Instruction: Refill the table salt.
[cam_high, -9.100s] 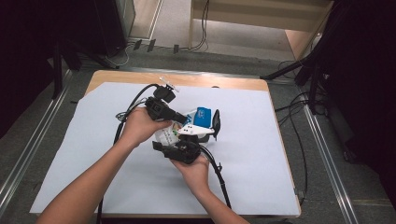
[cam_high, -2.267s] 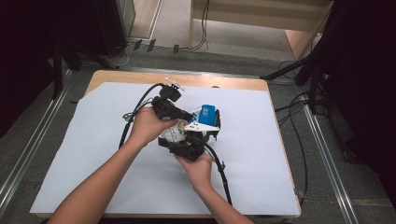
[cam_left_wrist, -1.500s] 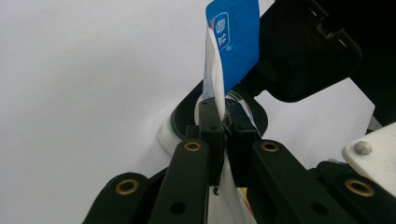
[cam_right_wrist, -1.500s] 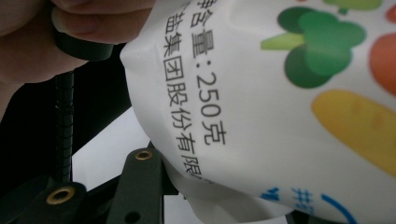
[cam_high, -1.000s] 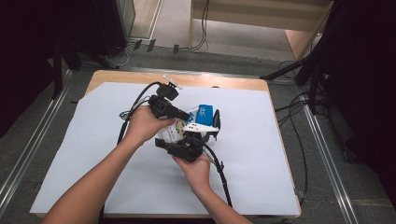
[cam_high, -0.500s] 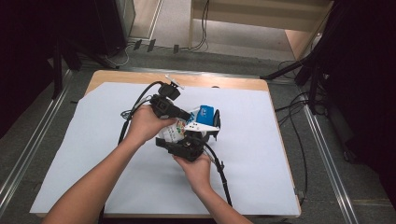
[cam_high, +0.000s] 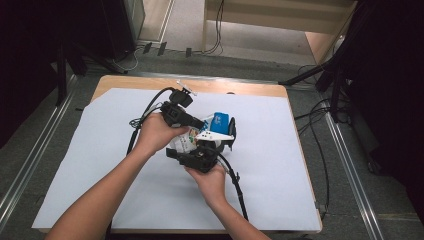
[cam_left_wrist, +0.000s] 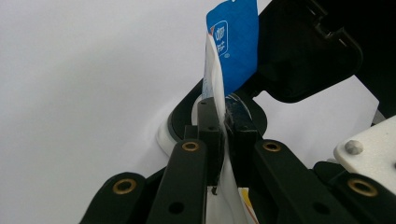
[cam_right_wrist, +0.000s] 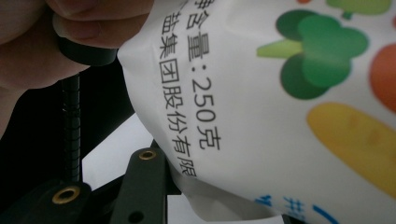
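The table (cam_high: 150, 87) is covered w/ a white sheet (cam_high: 270, 165), and the work is held above its middle. The thing in hand is a soft printed pouch (cam_right_wrist: 289, 102), white w/ veg pictures, black print and a blue end (cam_left_wrist: 236, 42). It is judged light to moderate in wt and limp: film walls that buckle, loose contents that would shift when tilted. The film is prob. slick, so a flat pinch on a sealed edge or folded seam is judged safer than a grip on the bulging body, where pads would slide or dent the contents. A tear is a risk if both tools are pulled apart hard.

Left tool (cam_high: 192, 121): seen in the high view at the upper left of the pouch, gripped by the left hand (cam_high: 155, 132). In the left gripper view its jaws are pressed nearly together on a thin white edge of the pouch, the blue end rising just beyond the tips. A firm pinch is judged.

Right tool (cam_high: 220, 142): held by the right hand (cam_high: 212, 180), just below and beside the left tool. Jaws partly spread and have just been opening further. In the right gripper view the pouch lies across and just ahead of them, one jaw (cam_right_wrist: 142, 186) under its lower edge; whether the pads press on it cannot be told.
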